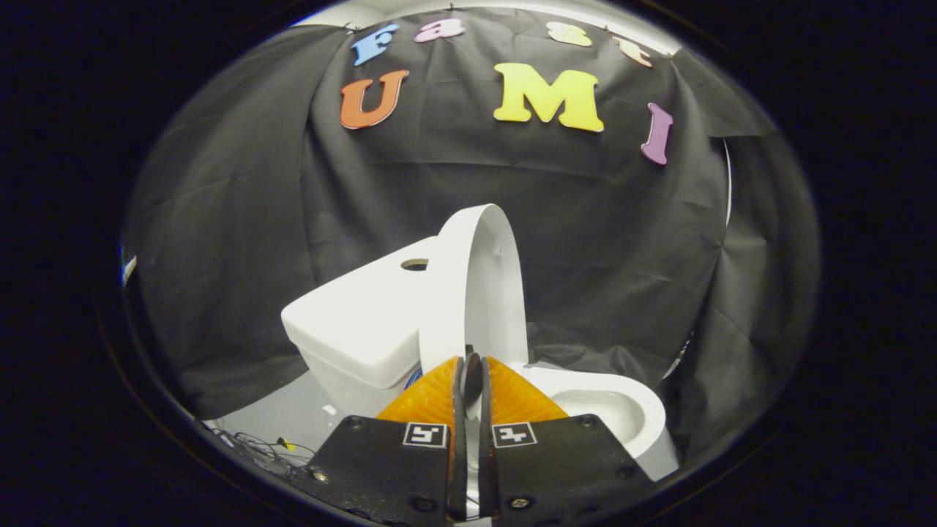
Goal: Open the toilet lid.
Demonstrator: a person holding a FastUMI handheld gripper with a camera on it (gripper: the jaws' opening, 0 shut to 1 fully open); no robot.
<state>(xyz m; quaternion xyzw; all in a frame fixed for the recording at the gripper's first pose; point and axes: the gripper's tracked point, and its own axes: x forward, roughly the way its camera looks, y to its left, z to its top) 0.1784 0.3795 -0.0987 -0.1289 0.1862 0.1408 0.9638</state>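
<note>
The tool (472, 380), its fingers nearly closed, pinches what we take for the raised toilet lid's (479, 285) edge; tank (359, 322) at ten o'clock, bowl (622, 410) at three.

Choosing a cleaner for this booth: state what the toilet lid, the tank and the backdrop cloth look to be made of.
Toilet lid: smooth white, thin-edged, probably plastic.
Tank: glossy white, thick rounded walls, likely ceramic.
Backdrop cloth: matte black woven fabric, creased and draped.
Gripper: nearly closed, at the lid's lower edge.
</note>
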